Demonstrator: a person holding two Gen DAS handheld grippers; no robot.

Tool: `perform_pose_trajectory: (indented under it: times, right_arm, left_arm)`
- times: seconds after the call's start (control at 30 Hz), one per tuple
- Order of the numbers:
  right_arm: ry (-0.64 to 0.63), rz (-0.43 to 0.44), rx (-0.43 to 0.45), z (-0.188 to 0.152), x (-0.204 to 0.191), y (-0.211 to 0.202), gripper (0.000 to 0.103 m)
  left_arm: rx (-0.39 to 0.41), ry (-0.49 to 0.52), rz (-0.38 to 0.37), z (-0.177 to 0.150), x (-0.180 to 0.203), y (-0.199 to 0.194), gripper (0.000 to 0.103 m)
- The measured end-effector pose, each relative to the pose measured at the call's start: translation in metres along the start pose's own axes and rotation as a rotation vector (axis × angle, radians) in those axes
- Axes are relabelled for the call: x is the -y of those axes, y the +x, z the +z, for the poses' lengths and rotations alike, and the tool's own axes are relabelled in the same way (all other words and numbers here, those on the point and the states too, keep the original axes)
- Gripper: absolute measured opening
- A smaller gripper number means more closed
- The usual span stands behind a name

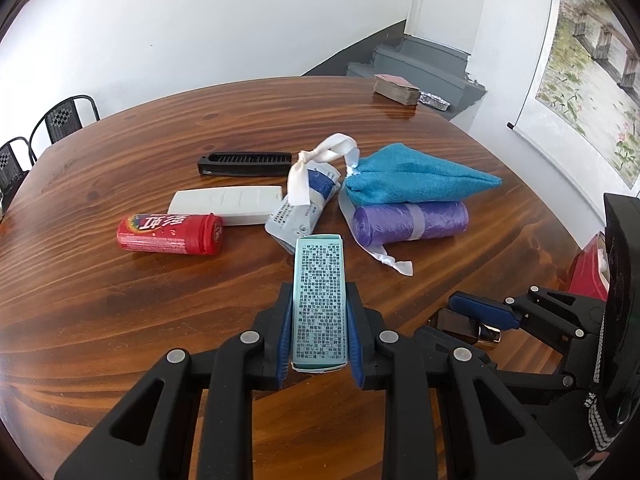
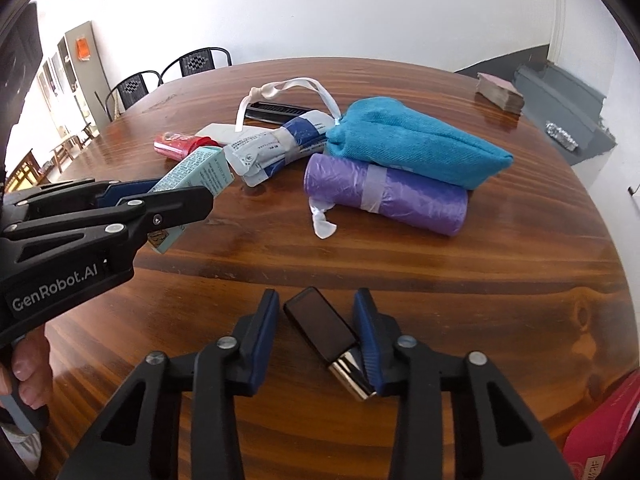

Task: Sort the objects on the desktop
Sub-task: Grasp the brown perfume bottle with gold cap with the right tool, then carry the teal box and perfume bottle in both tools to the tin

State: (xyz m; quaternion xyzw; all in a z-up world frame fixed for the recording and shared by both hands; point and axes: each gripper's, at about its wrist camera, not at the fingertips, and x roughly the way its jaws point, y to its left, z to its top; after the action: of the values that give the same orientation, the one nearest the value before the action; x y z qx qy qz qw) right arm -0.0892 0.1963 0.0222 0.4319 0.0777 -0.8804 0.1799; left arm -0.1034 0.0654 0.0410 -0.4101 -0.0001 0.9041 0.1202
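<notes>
Left gripper (image 1: pixel 320 320) clamps teal box (image 1: pixel 319 300); right gripper (image 2: pixel 316 332) straddles black lighter (image 2: pixel 324 330), perhaps touching; bare tabletop (image 2: pixel 440 280) ahead.

The left gripper (image 1: pixel 320 336) points forward and down toward twelve o'clock, its blue pads (image 1: pixel 285 340) clamped flat on both long sides of a pale teal box (image 1: pixel 319 304) held clear of the table; in the right wrist view it reaches in from nine o'clock, with a person's fingers (image 2: pixel 28 376) curled round its handle at about eight o'clock. The right gripper (image 2: pixel 316 340) also tilts downward, jaws partly apart around a small black and metal object (image 2: pixel 324 332) that lies slantwise between them, touching the right pad (image 2: pixel 368 344) at its metal end and clear of the left.
</notes>
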Motion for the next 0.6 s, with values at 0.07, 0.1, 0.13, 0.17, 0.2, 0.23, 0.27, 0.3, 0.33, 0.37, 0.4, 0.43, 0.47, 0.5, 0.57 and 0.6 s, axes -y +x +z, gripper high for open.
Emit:
perform_pose_trajectory:
  times: [0.07, 0.1, 0.13, 0.17, 0.2, 0.23, 0.27, 0.3, 0.33, 0.37, 0.4, 0.43, 0.47, 0.5, 0.57, 0.6]
  right_arm:
    - [-0.005, -0.007, 0.003, 0.0, 0.0, 0.0, 0.037]
    - [-0.006, -0.009, 0.004, -0.001, -0.001, 0.0, 0.033]
    - [-0.008, -0.013, 0.006, -0.001, -0.001, 0.0, 0.028]
    - [-0.005, -0.014, 0.007, -0.001, -0.001, -0.001, 0.022]
    - [0.001, -0.009, 0.008, -0.002, 0.0, -0.001, 0.022]
    - [0.006, -0.006, 0.01, -0.002, 0.001, -0.001, 0.022]
    - [0.007, -0.005, 0.011, -0.002, 0.001, -0.001, 0.022]
    - [0.009, -0.006, 0.012, -0.003, 0.002, -0.002, 0.022]
    - [0.013, -0.005, 0.013, -0.004, 0.002, -0.002, 0.022]
    - [0.02, 0.0, 0.015, -0.004, 0.003, -0.003, 0.022]
    - [0.026, 0.004, 0.015, -0.005, 0.004, -0.003, 0.022]
    - [0.033, 0.008, 0.017, -0.005, 0.005, -0.004, 0.022]
    - [0.042, 0.012, 0.022, -0.006, 0.006, -0.006, 0.022]
    - [0.049, 0.013, 0.028, -0.006, 0.008, -0.008, 0.022]
    - [0.068, 0.014, 0.047, -0.007, 0.011, -0.014, 0.022]
    - [0.08, 0.016, 0.056, -0.007, 0.012, -0.018, 0.022]
  left_arm:
    - [0.0, 0.004, -0.001, -0.001, 0.002, 0.0, 0.026]
    - [0.0, 0.005, -0.001, -0.001, 0.002, 0.0, 0.026]
    - [0.0, 0.006, -0.001, -0.001, 0.002, 0.0, 0.026]
    - [-0.001, 0.006, -0.001, -0.001, 0.003, 0.0, 0.026]
    - [-0.001, 0.005, -0.001, -0.001, 0.002, 0.0, 0.026]
    - [-0.001, 0.004, 0.0, -0.001, 0.002, 0.0, 0.026]
    - [-0.002, 0.003, 0.0, -0.001, 0.002, 0.0, 0.026]
    - [-0.002, 0.002, 0.0, -0.001, 0.002, 0.0, 0.026]
    - [-0.001, 0.002, 0.001, -0.001, 0.002, 0.0, 0.026]
    - [-0.001, 0.001, 0.0, -0.001, 0.002, 0.0, 0.026]
    - [0.0, 0.002, 0.0, -0.001, 0.002, 0.0, 0.026]
    - [0.0, 0.003, 0.001, -0.001, 0.003, 0.0, 0.026]
    - [0.0, 0.002, 0.0, -0.001, 0.003, 0.0, 0.026]
    - [0.0, 0.003, 0.0, -0.001, 0.003, 0.0, 0.026]
    - [0.001, 0.006, -0.002, -0.001, 0.004, 0.0, 0.026]
    - [0.003, 0.008, -0.003, -0.001, 0.006, -0.001, 0.026]
